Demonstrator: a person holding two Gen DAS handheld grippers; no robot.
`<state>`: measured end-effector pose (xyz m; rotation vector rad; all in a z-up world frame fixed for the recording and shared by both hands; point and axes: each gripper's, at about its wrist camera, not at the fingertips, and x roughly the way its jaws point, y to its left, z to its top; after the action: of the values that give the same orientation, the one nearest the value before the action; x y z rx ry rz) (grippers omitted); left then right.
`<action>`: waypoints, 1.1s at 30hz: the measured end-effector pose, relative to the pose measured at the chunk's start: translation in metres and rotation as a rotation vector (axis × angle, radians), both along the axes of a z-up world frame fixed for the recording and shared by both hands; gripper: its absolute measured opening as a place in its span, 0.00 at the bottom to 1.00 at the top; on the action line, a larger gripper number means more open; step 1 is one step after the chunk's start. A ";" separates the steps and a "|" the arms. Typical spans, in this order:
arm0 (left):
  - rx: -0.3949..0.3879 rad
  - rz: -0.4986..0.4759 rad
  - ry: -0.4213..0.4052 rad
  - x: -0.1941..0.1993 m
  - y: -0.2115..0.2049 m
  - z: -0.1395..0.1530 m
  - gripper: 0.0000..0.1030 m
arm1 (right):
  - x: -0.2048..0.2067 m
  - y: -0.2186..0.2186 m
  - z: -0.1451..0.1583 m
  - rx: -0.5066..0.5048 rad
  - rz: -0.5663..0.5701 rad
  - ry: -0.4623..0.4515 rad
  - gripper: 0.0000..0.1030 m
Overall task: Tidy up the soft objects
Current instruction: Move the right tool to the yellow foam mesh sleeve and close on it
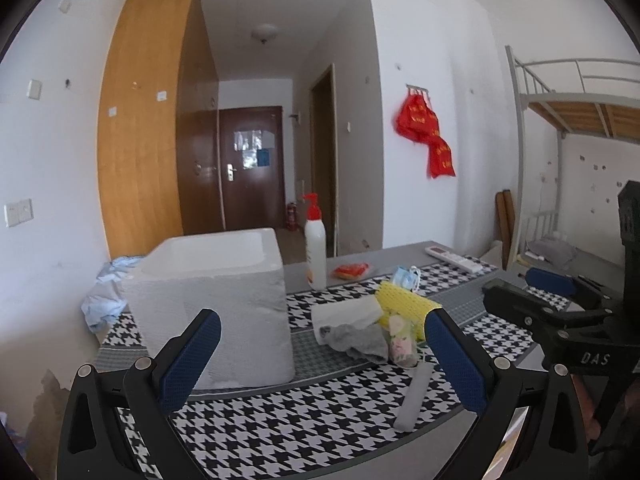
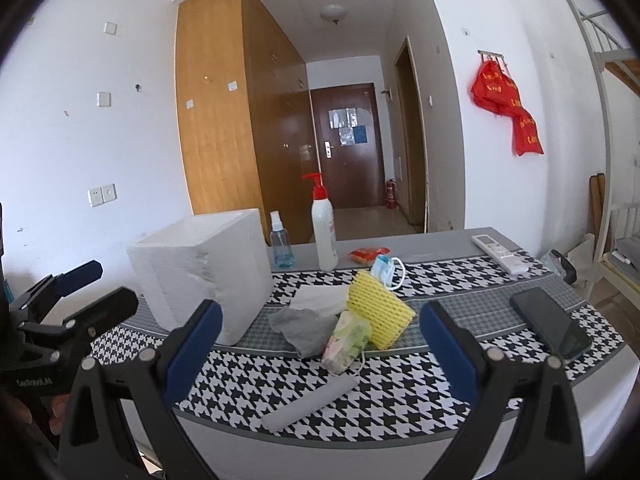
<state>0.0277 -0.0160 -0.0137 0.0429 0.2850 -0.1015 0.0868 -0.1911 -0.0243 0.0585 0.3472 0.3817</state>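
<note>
Above table edge | left claw (image 1: 322, 354) agape | right claw (image 2: 320, 354) agape, level

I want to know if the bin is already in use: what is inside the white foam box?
The white foam box stands open-topped. Only the upper inner walls and rim show in the left wrist view, white and bare. Its floor is hidden by the front wall, so whether anything lies inside cannot be seen.

Left gripper (image 1: 322, 354): black plastic linkage arms, round silver pivot screws, textured blue rubber pads (image 1: 188, 360). Right gripper (image 2: 320, 348): same build, same blue pads (image 2: 448, 350). White "DAS" lettering on its black body.
</note>
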 end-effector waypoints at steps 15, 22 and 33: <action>0.030 -0.132 0.143 0.034 -0.018 -0.028 0.99 | 0.029 -0.013 -0.018 -0.025 -0.063 0.081 0.98; 0.041 -0.196 0.227 0.049 -0.030 -0.047 0.99 | 0.046 -0.017 -0.028 -0.040 -0.082 0.134 0.98; 0.077 -0.255 0.350 0.077 -0.046 -0.076 0.99 | 0.071 -0.024 -0.040 -0.083 -0.116 0.181 0.98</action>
<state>0.1046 -0.0619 -0.0900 0.1386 0.6332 -0.3533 0.1580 -0.2148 -0.0647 0.0315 0.5356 0.2472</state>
